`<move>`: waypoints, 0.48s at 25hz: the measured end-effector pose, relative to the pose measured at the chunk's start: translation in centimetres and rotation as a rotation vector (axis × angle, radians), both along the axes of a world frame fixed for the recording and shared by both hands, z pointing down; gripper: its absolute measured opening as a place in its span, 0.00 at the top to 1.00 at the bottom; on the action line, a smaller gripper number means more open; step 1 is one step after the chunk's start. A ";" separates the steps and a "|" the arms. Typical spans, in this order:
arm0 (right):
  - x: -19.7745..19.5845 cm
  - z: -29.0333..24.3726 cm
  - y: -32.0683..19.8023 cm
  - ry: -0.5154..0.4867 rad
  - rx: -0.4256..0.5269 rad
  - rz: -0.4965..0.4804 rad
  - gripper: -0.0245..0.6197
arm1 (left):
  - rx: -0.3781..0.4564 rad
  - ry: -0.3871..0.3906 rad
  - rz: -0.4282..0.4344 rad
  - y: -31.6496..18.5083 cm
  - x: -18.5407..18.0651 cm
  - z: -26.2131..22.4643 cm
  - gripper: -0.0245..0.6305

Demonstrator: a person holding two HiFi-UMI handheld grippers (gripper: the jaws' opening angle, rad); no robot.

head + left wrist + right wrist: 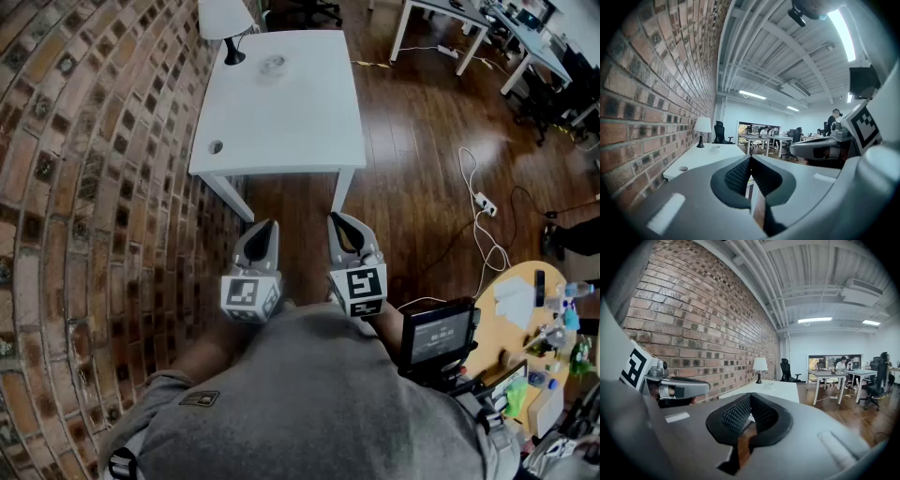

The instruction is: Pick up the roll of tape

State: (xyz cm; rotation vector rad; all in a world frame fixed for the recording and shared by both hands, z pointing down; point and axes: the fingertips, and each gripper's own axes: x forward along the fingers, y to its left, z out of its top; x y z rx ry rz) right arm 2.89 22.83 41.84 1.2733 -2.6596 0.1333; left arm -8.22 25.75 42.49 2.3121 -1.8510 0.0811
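Note:
The roll of tape [273, 64] is a small clear ring lying on the white table [281, 122], towards its far end near the lamp. It also shows faintly in the left gripper view as the tape [715, 148] and in the right gripper view as the tape [768, 385]. My left gripper [264, 226] and right gripper [339, 219] are held side by side close to the body, short of the table's near edge and well away from the tape. Both point roughly level towards the table. The left gripper [751, 158] and the right gripper [751, 396] have their pads together with nothing between them.
A brick wall [84, 187] runs along the left of the table. A white lamp [225, 19] stands at the far left corner, and a cable hole [216, 147] is near the front left. White cables and a power strip [485, 202] lie on the wood floor at right. A cluttered round table [525, 328] is at lower right.

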 end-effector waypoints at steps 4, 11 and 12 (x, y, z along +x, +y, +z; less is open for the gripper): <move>1.1 0.1 -0.7 -0.009 -0.016 -0.001 0.94 | -0.009 -0.005 -0.002 -0.7 1.1 0.0 0.96; 3.8 -0.1 -3.0 -0.022 -0.018 -0.012 0.94 | -0.006 -0.021 -0.007 -3.1 3.8 -0.5 0.96; 4.3 -0.1 -3.4 -0.024 -0.016 -0.014 0.94 | -0.004 -0.026 -0.008 -3.4 4.3 -0.5 0.96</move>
